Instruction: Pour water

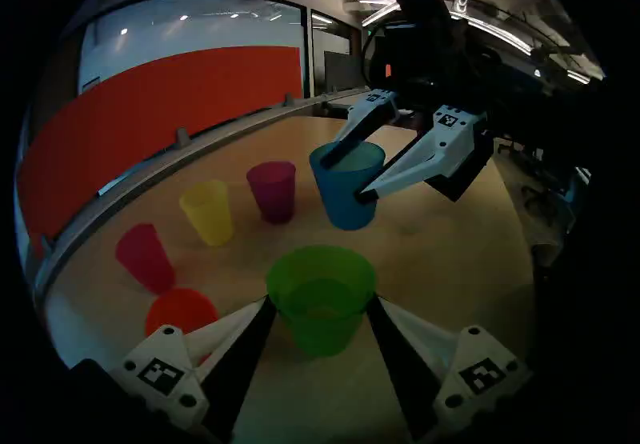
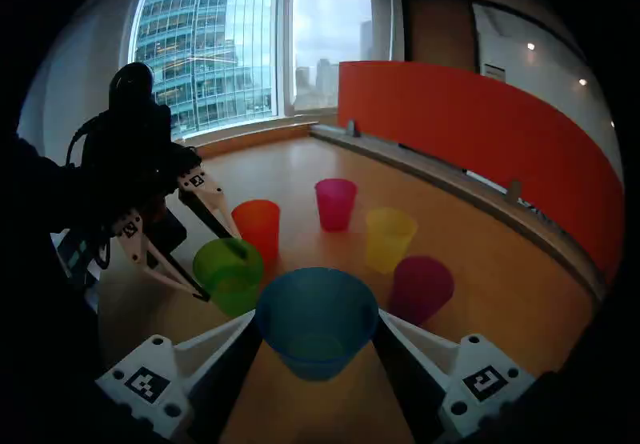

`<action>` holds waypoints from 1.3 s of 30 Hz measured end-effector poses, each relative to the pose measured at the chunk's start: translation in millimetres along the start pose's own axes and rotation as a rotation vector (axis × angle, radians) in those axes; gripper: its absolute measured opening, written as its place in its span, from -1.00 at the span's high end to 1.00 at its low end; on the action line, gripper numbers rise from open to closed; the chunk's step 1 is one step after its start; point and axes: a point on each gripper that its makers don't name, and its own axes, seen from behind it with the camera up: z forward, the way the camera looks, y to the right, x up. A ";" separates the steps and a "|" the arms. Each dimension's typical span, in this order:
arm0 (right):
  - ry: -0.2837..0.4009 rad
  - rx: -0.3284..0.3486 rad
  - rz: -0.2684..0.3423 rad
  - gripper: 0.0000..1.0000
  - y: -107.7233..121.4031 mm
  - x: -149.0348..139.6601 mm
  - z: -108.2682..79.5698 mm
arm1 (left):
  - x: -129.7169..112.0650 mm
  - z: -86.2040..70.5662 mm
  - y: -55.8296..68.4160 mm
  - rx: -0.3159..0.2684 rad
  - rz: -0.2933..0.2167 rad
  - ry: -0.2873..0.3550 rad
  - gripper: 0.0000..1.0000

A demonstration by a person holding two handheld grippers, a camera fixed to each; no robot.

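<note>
- A wooden counter (image 1: pixel 456 252) runs beside an orange partition (image 1: pixel 160 108), with tall windows (image 2: pixel 208 52) beyond one end.
- The right tool (image 2: pixel 317 320) is clenched on the blue cup (image 2: pixel 316 344) over mid-counter.
- The left tool (image 1: pixel 321 304) grasps the green cup (image 1: pixel 320 328), facing it.
- A magenta cup (image 1: pixel 272 192), yellow cup (image 1: pixel 208 214), red cup (image 1: pixel 146 258) and orange cup (image 1: pixel 180 314) stand nearer the partition-side edge.

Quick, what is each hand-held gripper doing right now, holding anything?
Left hand-held gripper: closed on the green cup.
Right hand-held gripper: closed on the blue cup.
</note>
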 end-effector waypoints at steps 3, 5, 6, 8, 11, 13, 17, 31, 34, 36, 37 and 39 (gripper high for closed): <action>-0.007 -0.001 -0.001 -0.84 -0.9 -3.7 1.3 | -3.1 0.9 -0.2 0.000 0.002 -0.004 -0.64; -0.012 -0.001 -0.001 -0.84 -1.8 -6.0 2.1 | -4.9 1.5 -0.3 0.001 0.003 -0.005 -0.65; -0.013 -0.002 -0.001 -0.84 -2.1 -7.0 2.4 | -5.6 1.6 -0.2 0.001 0.003 -0.005 -0.65; -0.016 -0.003 -0.002 -0.84 -2.5 -9.2 3.1 | -7.1 1.9 0.2 0.000 0.000 -0.005 -0.65; -0.021 -0.005 -0.001 -0.84 -3.0 -12.5 4.0 | -9.0 1.5 -0.1 0.001 -0.003 -0.003 -0.65; -0.025 -0.005 -0.001 -0.84 -3.4 -14.7 4.3 | -10.4 1.2 -0.6 0.003 -0.003 -0.002 -0.65; -0.032 -0.008 -0.004 -0.84 -4.2 -18.2 4.8 | -14.2 1.3 -0.5 0.005 -0.002 -0.005 -0.65; -0.047 -0.007 -0.007 -0.84 -8.1 -24.5 7.8 | -21.8 -2.6 1.2 0.002 -0.020 -0.004 -0.65; -0.048 -0.006 -0.006 -0.84 -9.0 -24.9 8.4 | -21.8 -2.1 0.3 0.004 -0.021 -0.004 -0.65; -0.047 -0.005 -0.006 -0.84 -9.4 -24.6 8.6 | -21.8 -1.6 -0.6 0.008 -0.021 -0.004 -0.66; -0.047 -0.005 -0.006 -0.84 -9.4 -24.5 8.6 | -21.9 -1.4 -1.0 0.010 -0.021 -0.004 -0.66; -0.046 -0.005 -0.006 -0.84 -9.7 -24.5 8.6 | -22.1 -0.9 -1.9 0.015 -0.019 -0.004 -0.67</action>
